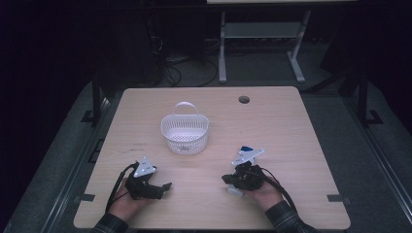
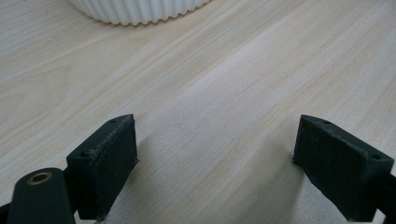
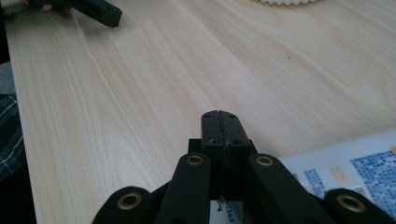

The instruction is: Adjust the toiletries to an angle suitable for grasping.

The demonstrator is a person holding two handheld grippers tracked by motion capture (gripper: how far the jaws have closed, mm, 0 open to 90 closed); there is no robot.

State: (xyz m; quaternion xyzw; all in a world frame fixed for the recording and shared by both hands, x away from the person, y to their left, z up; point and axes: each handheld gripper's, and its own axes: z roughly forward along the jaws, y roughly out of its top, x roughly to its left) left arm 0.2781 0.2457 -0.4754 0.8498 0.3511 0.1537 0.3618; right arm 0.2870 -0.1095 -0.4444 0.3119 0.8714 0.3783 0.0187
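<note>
White basket mid-table, left gripper gaping (nothing held), right gripper pressed closed, empty

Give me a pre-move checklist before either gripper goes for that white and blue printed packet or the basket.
1. Left gripper open, nothing between its jaws: ok.
2. Right gripper open for a grasp: not ok, its jaws are pressed together.
3. White and blue packet located: ok, it lies flat on the table right beside the right gripper.
4. Basket upright, handle up: ok.
5. Basket empty: cannot tell, its inside is too small to read in the high view.
6. Bare wood between the grippers and the basket: ok.
</note>
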